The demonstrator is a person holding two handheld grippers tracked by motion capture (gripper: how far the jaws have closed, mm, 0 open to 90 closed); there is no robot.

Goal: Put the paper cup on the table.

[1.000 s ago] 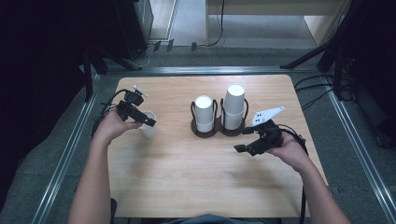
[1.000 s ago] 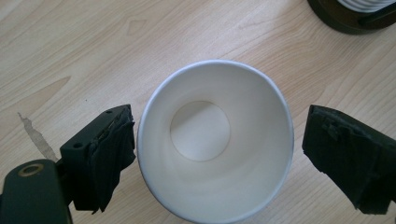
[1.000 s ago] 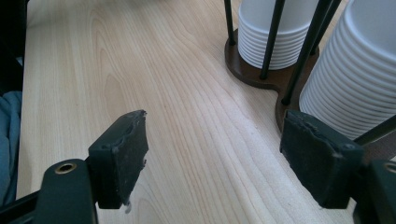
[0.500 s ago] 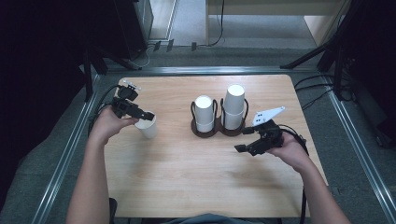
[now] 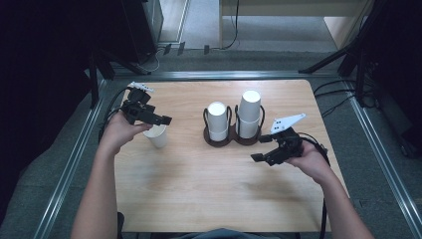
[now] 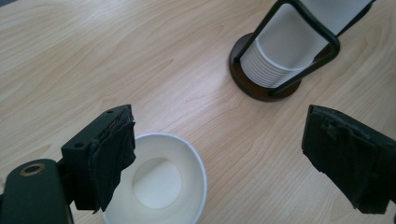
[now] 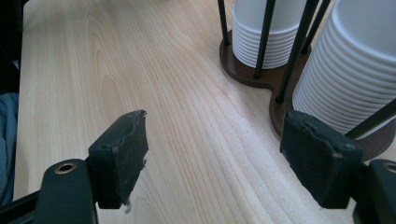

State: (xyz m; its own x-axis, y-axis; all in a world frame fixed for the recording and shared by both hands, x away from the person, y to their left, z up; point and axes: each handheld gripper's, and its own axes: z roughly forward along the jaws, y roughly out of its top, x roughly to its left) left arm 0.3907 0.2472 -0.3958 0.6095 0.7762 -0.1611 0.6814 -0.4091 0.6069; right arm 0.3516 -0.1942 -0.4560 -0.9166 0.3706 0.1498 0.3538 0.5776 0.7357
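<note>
Pale woodgrain table (image 5: 199,194), upright paper cup (image 5: 157,135) (white, tapered), ribbed cup stacks (image 5: 234,119)

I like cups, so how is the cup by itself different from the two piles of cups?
The single cup stands open side up on the bare table, under the open left claw; the stacked cups sit upside down in a dark wire holder. The single cup is alone and low; the stacks are many cups nested, taller. All are plain white paper cups.
</note>
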